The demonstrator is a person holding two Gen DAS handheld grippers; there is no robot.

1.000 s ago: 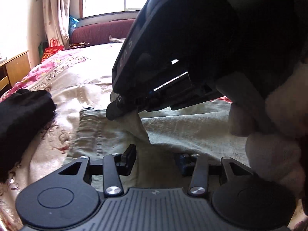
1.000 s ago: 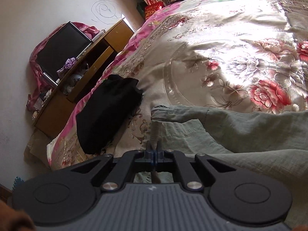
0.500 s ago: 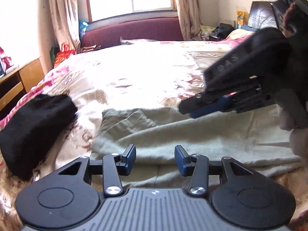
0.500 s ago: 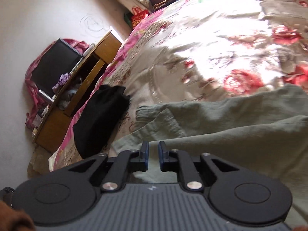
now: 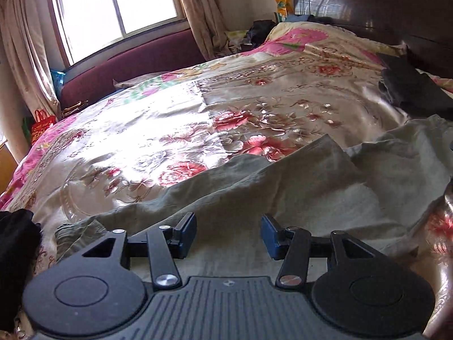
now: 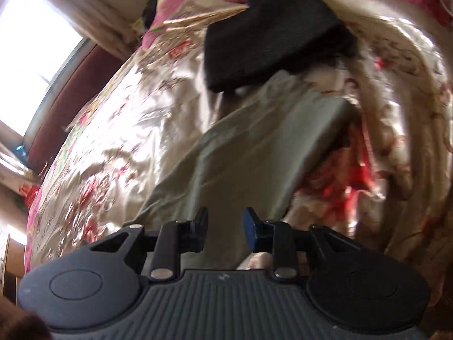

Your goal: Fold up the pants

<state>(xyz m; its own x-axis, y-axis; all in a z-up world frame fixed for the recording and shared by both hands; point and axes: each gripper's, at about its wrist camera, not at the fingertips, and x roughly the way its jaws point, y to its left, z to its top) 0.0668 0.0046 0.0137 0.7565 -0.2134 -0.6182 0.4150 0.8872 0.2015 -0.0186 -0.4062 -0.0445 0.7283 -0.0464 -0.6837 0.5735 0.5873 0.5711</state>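
Pants [image 5: 254, 187] lie spread lengthwise across the bed [image 5: 170, 130], far end rumpled by a folded black garment [image 6: 271, 31]. Left gripper [image 5: 228, 233] is released, nothing btwn pads; right gripper [image 6: 225, 228] has just been opening, also empty. Next grab, imo: pinch the hem edge w/ both layers, lift low, keep seams aligned.

pants [image 5: 283, 187] across bed [image 5: 170, 119]; dark bundle [image 5: 17, 238] left of them.
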